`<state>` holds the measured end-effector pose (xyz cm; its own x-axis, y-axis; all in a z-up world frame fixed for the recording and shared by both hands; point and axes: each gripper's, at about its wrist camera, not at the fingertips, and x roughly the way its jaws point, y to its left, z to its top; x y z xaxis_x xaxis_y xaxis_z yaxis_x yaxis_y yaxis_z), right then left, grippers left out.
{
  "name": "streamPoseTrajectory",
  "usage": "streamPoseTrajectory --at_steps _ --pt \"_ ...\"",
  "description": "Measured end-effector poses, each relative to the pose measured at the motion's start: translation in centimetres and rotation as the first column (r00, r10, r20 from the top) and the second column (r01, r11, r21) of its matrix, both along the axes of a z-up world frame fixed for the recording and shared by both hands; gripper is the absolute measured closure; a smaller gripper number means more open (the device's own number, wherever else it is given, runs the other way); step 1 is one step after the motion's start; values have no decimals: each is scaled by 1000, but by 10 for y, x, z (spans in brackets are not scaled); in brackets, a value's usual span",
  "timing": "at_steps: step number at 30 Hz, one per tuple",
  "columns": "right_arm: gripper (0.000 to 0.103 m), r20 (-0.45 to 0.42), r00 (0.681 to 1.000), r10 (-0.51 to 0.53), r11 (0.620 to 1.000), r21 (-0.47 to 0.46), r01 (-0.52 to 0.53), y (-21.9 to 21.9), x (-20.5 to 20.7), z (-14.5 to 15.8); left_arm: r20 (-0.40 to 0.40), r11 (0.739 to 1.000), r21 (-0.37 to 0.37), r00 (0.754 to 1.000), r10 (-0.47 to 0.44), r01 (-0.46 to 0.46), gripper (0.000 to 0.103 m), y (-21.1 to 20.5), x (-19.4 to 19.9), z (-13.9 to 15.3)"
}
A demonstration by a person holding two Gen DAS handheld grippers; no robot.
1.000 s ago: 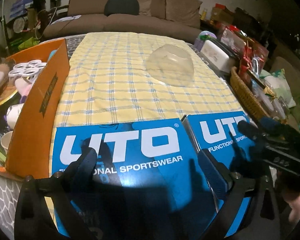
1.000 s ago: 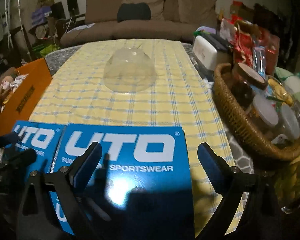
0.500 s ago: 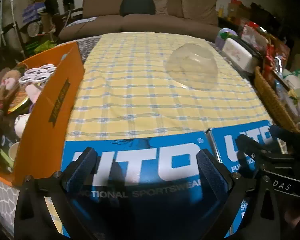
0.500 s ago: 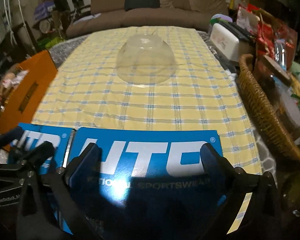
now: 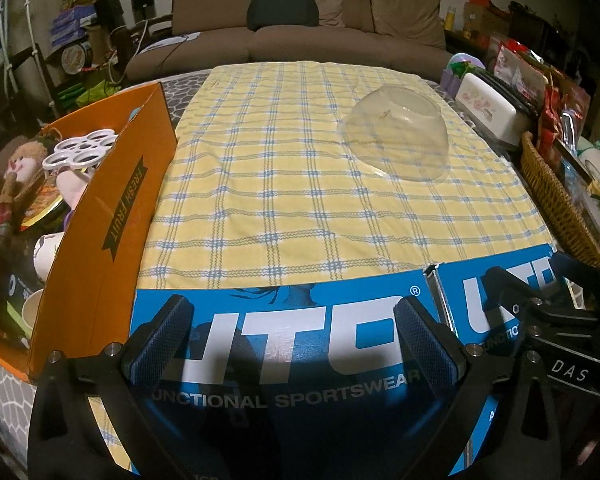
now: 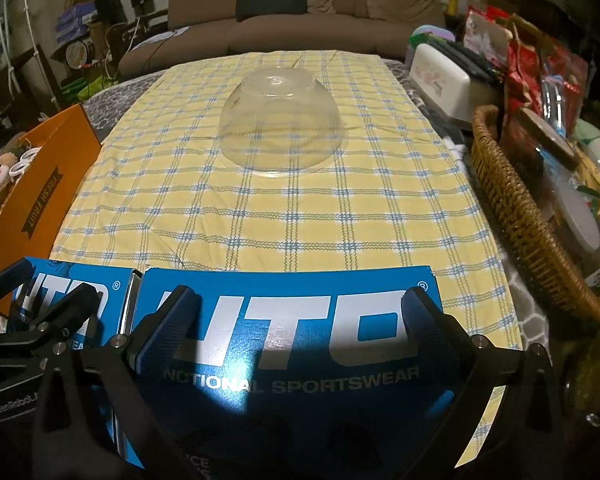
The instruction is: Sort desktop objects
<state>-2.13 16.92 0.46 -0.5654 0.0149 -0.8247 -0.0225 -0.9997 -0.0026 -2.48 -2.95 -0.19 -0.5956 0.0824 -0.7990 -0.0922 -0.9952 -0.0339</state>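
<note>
Two blue UTO boxes lie side by side at the near edge of the yellow checked cloth [image 5: 300,184]. My left gripper [image 5: 294,334] is open above the left box [image 5: 284,320], jaws wide apart. My right gripper [image 6: 290,326] is open above the right box [image 6: 288,312], which also shows in the left wrist view [image 5: 496,300]. The left box shows in the right wrist view [image 6: 60,292]. A clear plastic bowl [image 6: 282,118] sits upside down mid-table; it also shows in the left wrist view [image 5: 398,138]. Neither gripper holds anything.
An orange "Fresh Fruit" carton [image 5: 108,216] with toys and cups stands at the left edge. A wicker basket [image 6: 528,220] with jars stands at the right. A white case [image 6: 440,80] and snack bags lie behind it. A brown sofa [image 5: 300,32] is beyond the table.
Both grippers have pulled back toward the near edge and tilted up, so more of the cloth and bowl shows. Both stay open. The boxes have not moved.
</note>
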Motion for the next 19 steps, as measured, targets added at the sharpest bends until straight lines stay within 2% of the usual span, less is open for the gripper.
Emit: streamPoseTrajectory --at_steps 14,19 --pt "0 0 1000 -2 1000 -1 2 0 0 -1 -1 1000 -1 1000 0 0 0 0 0 0" --pt "0 0 1000 -2 1000 0 2 -1 0 -1 -2 1000 -8 1000 29 -29 0 -3 -1 1"
